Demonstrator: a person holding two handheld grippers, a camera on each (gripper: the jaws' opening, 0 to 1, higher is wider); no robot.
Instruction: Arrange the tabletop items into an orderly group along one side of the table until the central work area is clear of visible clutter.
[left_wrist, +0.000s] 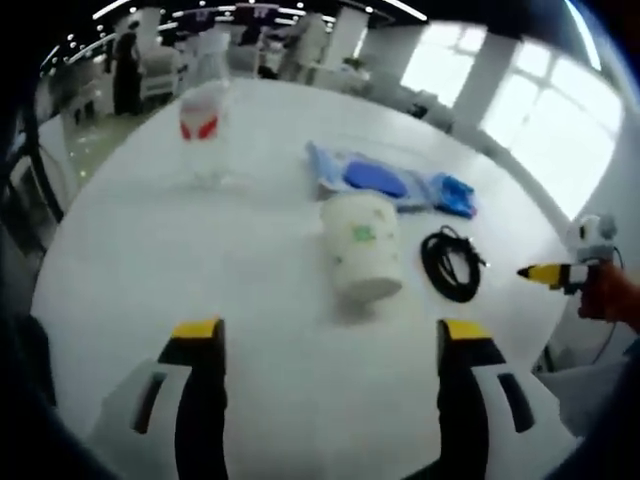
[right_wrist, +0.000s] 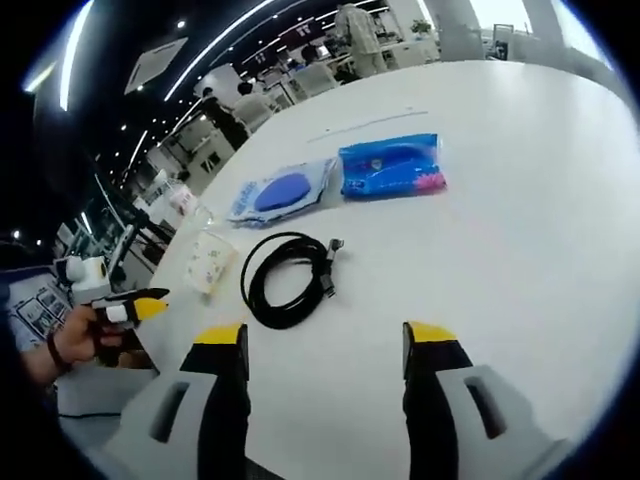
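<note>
Both grippers hover over white desk (right_wrist: 520, 200), nothing held - left gripper (left_wrist: 330, 345) jaws wide apart, right gripper (right_wrist: 325, 345) same. Coiled black cable (right_wrist: 288, 278) mid-desk, just ahead of right jaws. White cup (left_wrist: 362, 246) beside cable, blue packets (right_wrist: 390, 166) behind, clear bottle (left_wrist: 205, 125) further off.

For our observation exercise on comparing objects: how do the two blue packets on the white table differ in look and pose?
The left packet is mostly clear with a dark blue oval inside; the right packet is bright blue all over with pink print along its lower edge. The left packet lies slanted; the right packet lies nearly level in the right gripper view. Both lie flat on the table, side by side, beyond the cable.
</note>
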